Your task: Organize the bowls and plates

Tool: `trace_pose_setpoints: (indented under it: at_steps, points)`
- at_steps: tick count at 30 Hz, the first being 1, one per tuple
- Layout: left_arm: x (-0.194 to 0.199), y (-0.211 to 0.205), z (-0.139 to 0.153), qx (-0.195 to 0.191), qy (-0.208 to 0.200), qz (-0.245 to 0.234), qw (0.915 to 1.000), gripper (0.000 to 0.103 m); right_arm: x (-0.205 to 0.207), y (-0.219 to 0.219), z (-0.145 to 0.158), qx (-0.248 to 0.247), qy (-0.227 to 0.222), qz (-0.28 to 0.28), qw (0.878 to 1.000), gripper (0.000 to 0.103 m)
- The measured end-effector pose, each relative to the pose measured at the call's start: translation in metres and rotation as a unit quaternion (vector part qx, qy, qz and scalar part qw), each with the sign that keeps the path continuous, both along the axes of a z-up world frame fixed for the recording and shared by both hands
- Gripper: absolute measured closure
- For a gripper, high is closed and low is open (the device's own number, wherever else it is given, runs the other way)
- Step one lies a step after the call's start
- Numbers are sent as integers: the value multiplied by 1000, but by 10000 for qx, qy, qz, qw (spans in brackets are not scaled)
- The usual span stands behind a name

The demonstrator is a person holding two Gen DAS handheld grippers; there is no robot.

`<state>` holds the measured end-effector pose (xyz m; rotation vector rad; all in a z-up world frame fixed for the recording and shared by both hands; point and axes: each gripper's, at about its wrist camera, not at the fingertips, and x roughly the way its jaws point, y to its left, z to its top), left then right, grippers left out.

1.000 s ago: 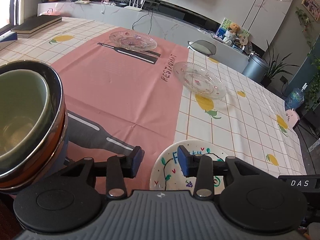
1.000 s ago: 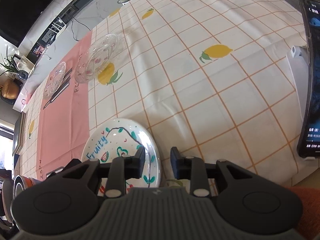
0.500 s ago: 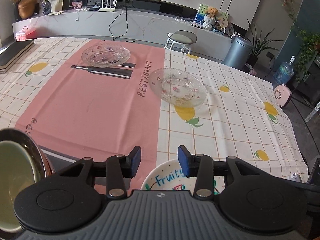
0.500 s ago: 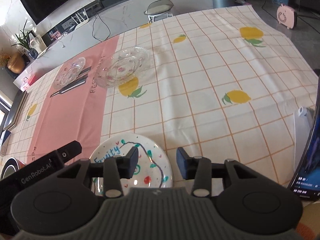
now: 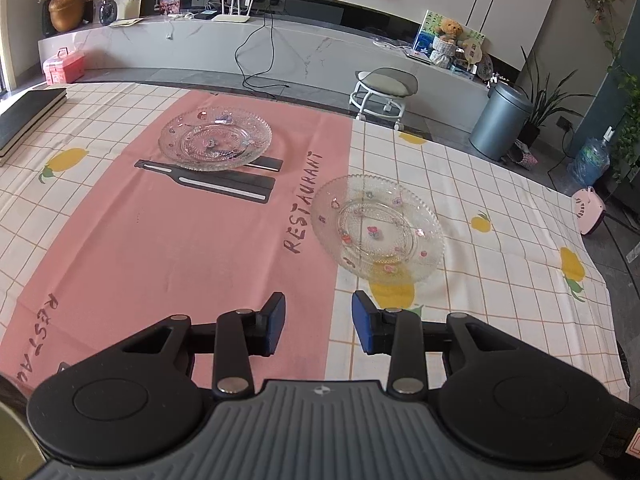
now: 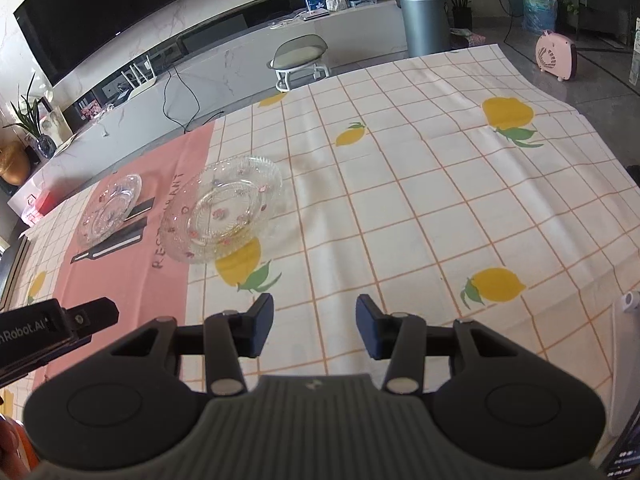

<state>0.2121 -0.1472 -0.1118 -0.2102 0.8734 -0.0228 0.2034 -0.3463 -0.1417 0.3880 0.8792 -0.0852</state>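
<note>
Two clear glass plates lie on the table. The nearer glass plate (image 5: pixel 377 227) (image 6: pixel 223 210) sits at the seam of the pink runner and the lemon-check cloth. The farther glass plate (image 5: pixel 215 138) (image 6: pixel 110 210) sits on the pink runner, over a printed bottle. My left gripper (image 5: pixel 319 324) is open and empty, above the cloth, short of the nearer plate. My right gripper (image 6: pixel 315 326) is open and empty over the check cloth, to the right of that plate. The left gripper's body (image 6: pixel 48 330) shows at the left edge of the right wrist view.
A pale bowl rim (image 5: pixel 12 444) shows at the bottom-left corner of the left wrist view. A dark book (image 5: pixel 28 110) lies at the table's far left. A phone (image 6: pixel 624 452) stands near the right front edge. Beyond the table are a stool (image 5: pixel 384 88) and a bin (image 5: pixel 500 124).
Both grippers have lifted and tilted up toward the far side of the table. The painted "Fruity" plate and the stacked bowls have dropped out of view. The right gripper's jaws have widened.
</note>
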Motion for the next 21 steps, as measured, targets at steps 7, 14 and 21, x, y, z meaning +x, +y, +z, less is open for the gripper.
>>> trace_pose_setpoints:
  at_steps: [7,14,21]
  points:
    - [37,-1,-17,-321,62,141,9994,59,36,-12,-11,429,-24,-190,9989,58]
    - [69,8,-40,-703,169,512,9961,59,73,-11,-22,609,-91,-135,9980,63]
    - [85,20,-57,-1067,30,866,9905,58,100,-11,-41,885,53,-120,9960,67]
